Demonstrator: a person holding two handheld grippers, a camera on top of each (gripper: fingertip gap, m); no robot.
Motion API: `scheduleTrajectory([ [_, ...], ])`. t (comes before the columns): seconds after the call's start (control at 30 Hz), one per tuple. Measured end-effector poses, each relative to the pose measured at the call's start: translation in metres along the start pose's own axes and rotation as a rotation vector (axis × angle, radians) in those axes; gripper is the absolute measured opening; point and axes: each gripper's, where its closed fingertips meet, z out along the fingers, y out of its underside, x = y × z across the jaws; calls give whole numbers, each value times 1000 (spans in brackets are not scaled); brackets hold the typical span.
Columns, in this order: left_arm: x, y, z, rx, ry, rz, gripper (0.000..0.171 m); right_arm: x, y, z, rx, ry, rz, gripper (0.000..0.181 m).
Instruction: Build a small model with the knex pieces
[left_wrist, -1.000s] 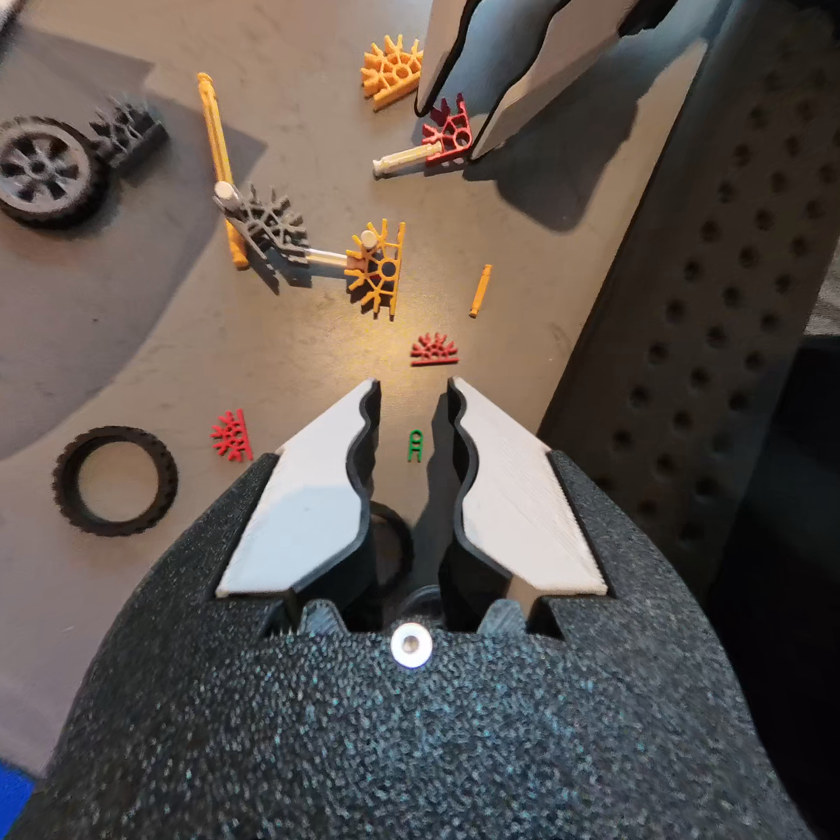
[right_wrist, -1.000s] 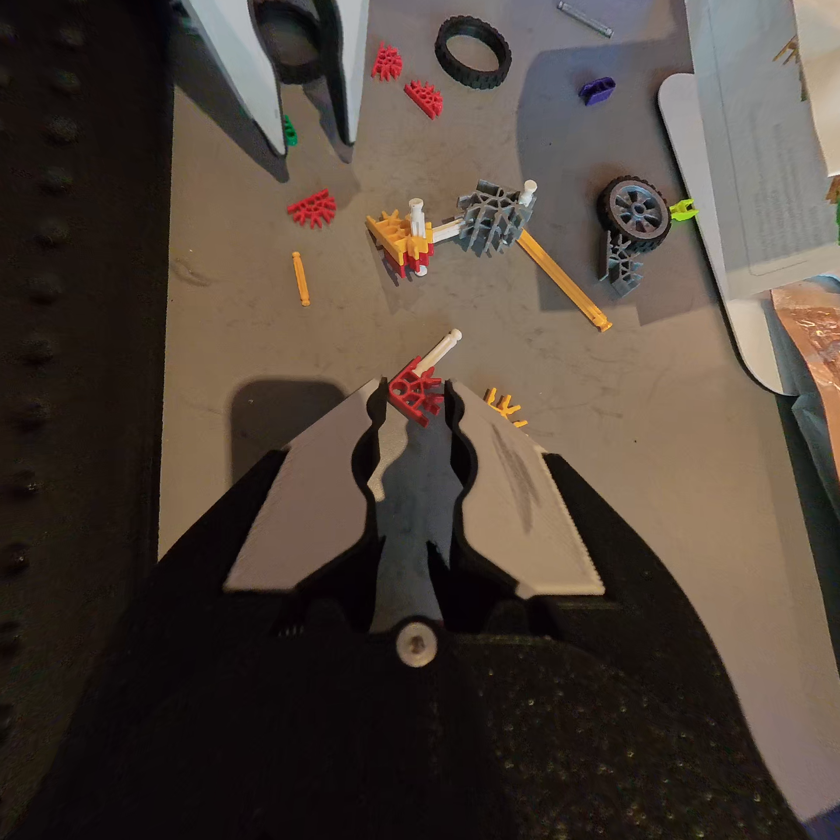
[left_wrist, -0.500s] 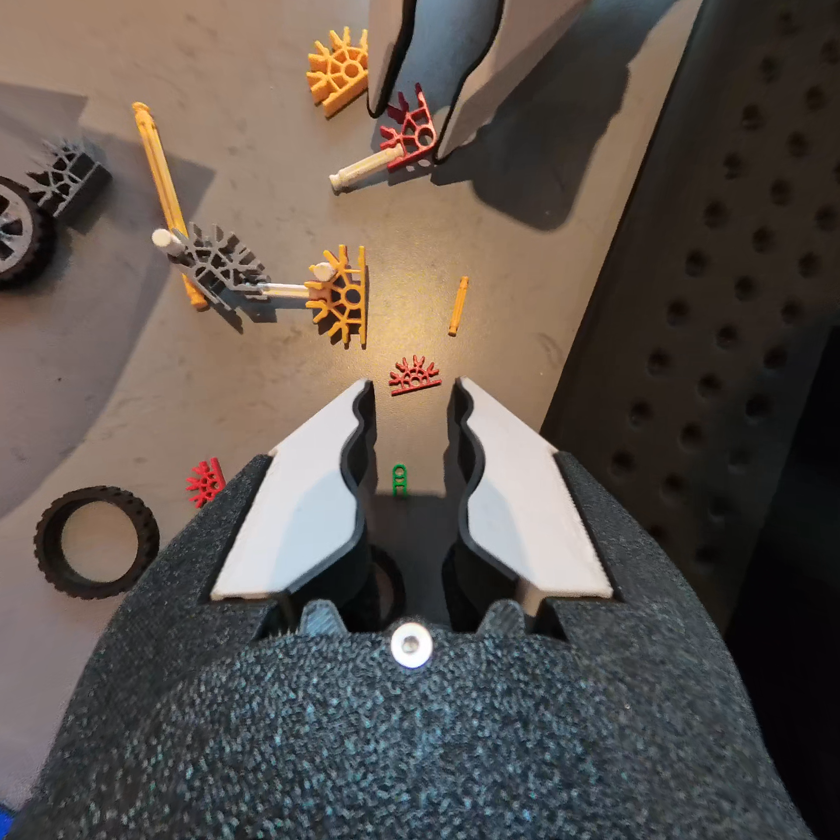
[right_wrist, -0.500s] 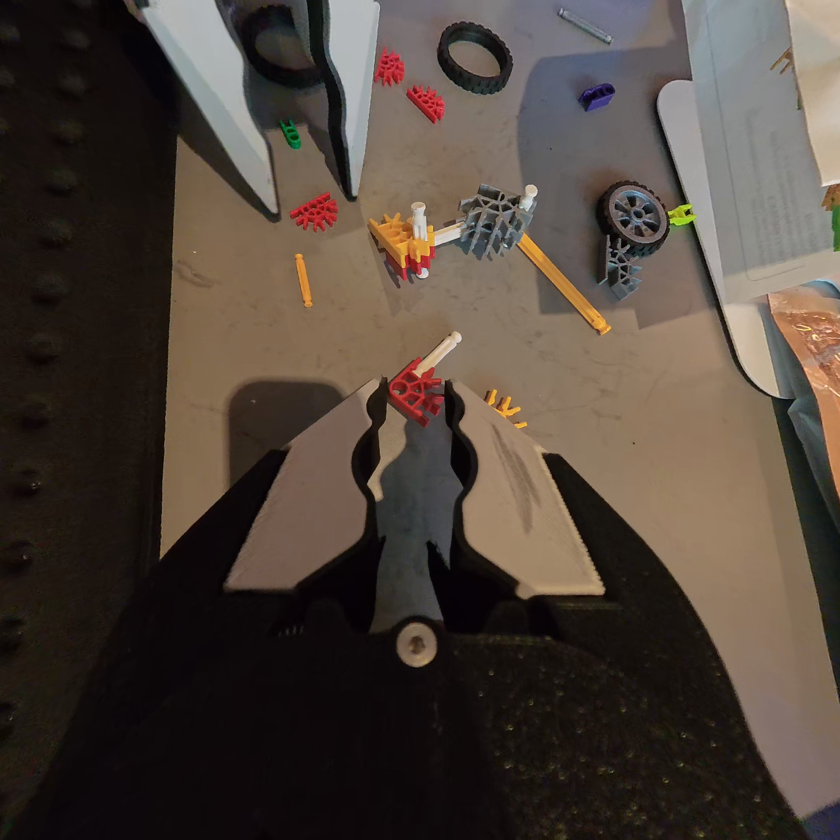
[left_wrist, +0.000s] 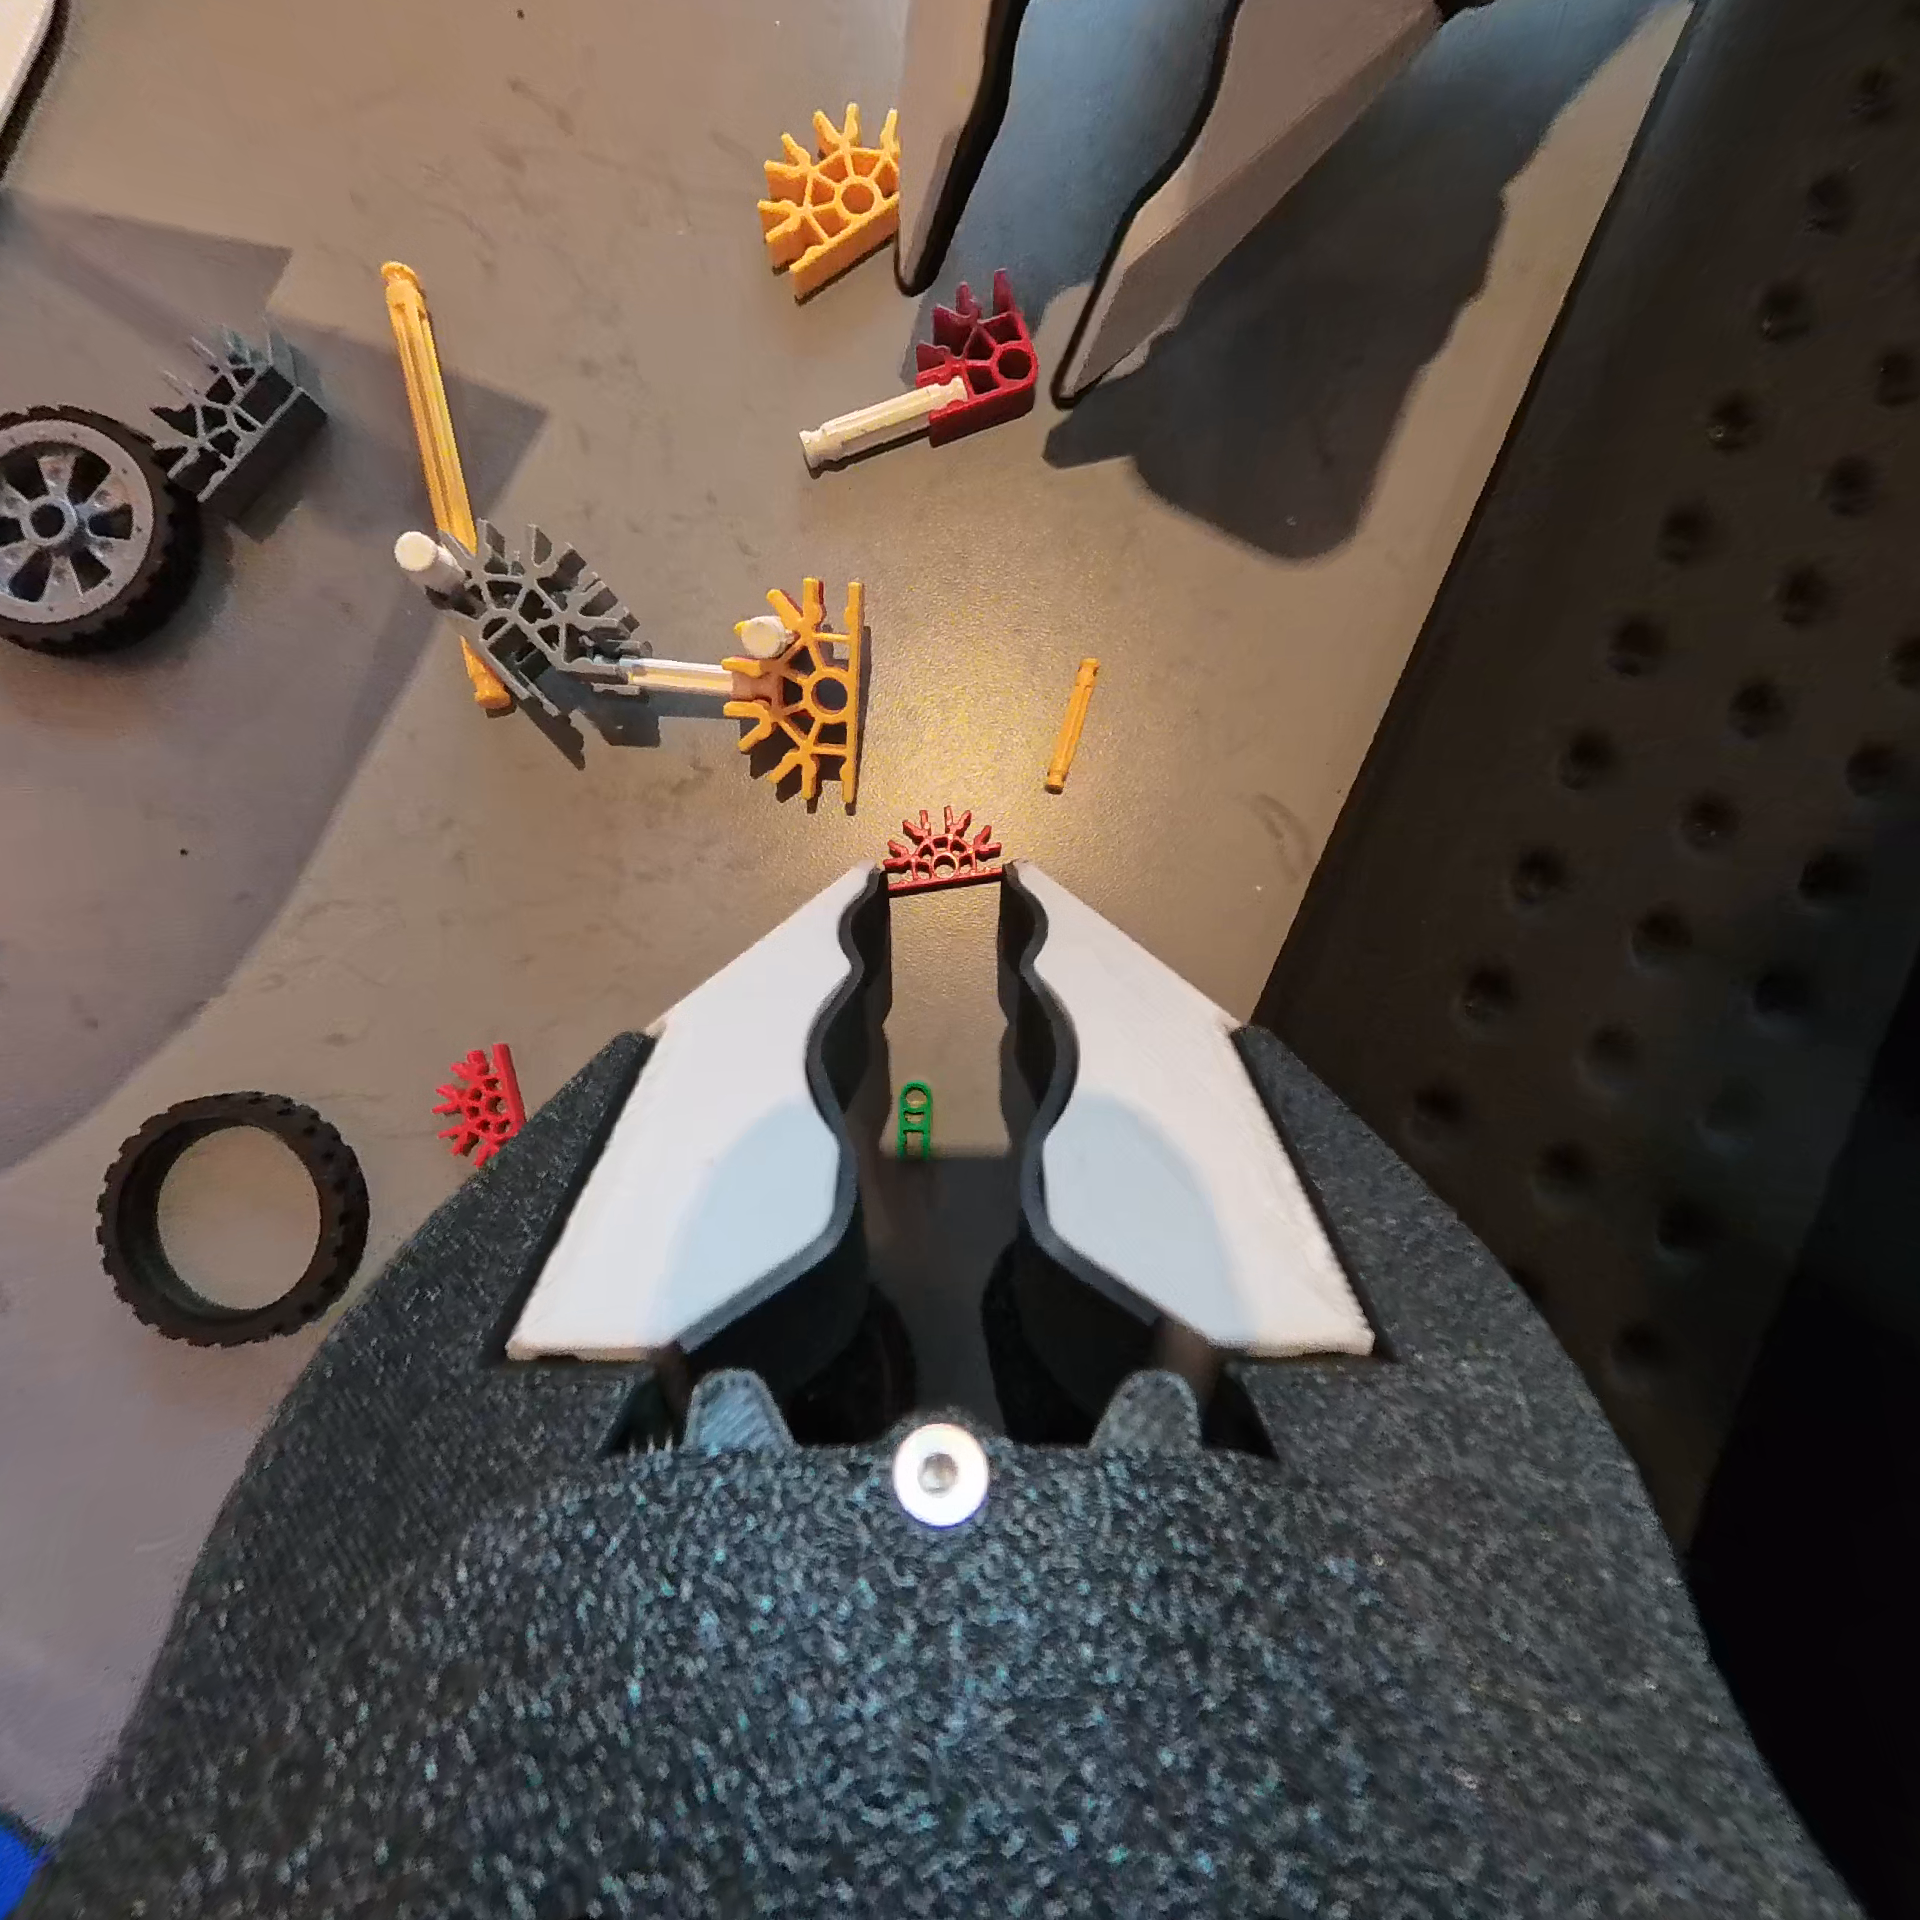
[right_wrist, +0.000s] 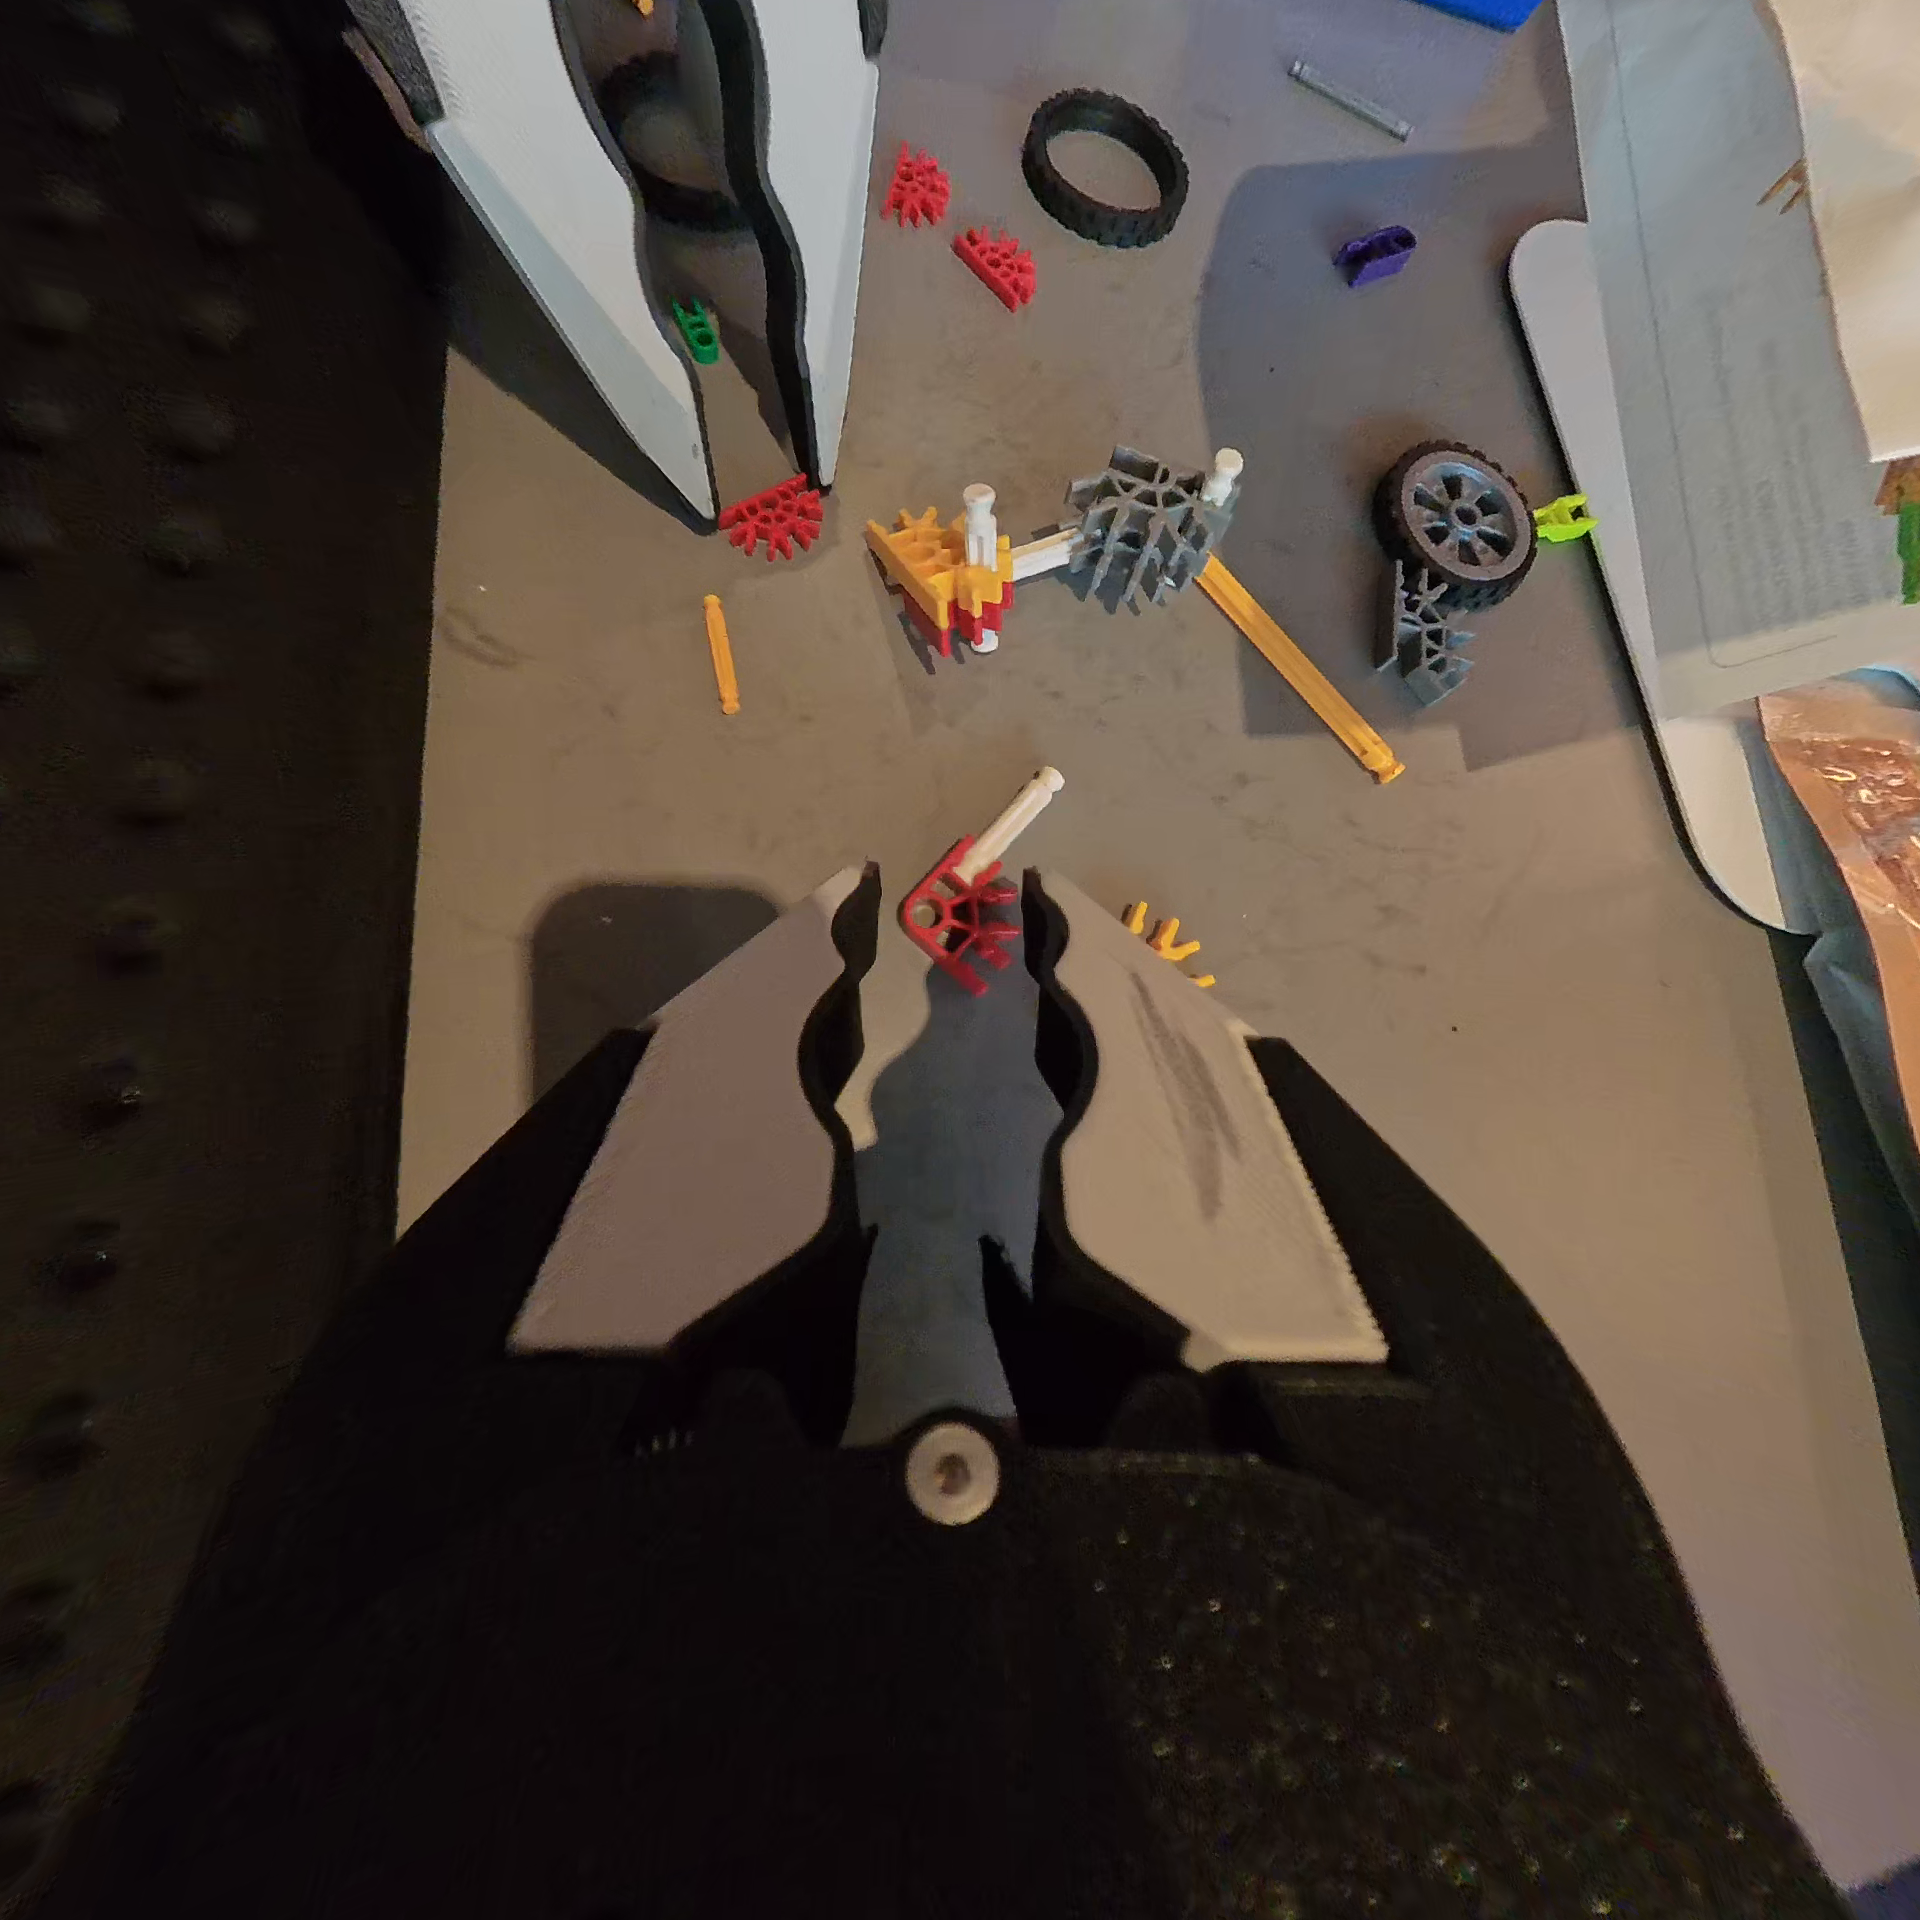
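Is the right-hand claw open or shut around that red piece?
Open: the right gripper shows table on both sides of the red corner connector.

- Dim, warm light; the grey table (left_wrist: 623, 156) looks brownish.
- A bright yellowish patch glows on the table just ahead of the left tongs (left_wrist: 943, 883).
- Hard-edged shadows fall beside the right tongs (right_wrist: 951, 904) and over the spoked wheel (right_wrist: 1460, 525).
- The perforated black mat (right_wrist: 156, 623) sinks into near-black.
- Wide-angle bending curves the edges; the centre stays sharp, with slight softness at the far right.
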Motion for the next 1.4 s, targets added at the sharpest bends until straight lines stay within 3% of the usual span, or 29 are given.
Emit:
scheduleTrajectory([
  [0.17, 4, -2, 1, 6, 5, -34, 20, -11, -8, 0, 25, -36, -27, 26],
  [0.37, 15, -1, -2, -2, 84, -25, 33, -27, -13, 8, 24, -99, -62, 26],
  [0.63, 24, 1, -2, -17, 106, 11, 33, -37, -16, 17, 12, -122, -95, 25],
  [0.77, 42, -1, -3, -14, 190, 22, 25, -45, -20, 22, 18, -148, -112, 23],
  [1.07, 29, -2, -2, -1, 104, 51, 25, -50, -24, 26, 22, -150, -133, 17],
  [1.4, 30, -5, 3, 5, 99, 72, 23, -47, -25, 28, 21, -141, -120, 3],
])
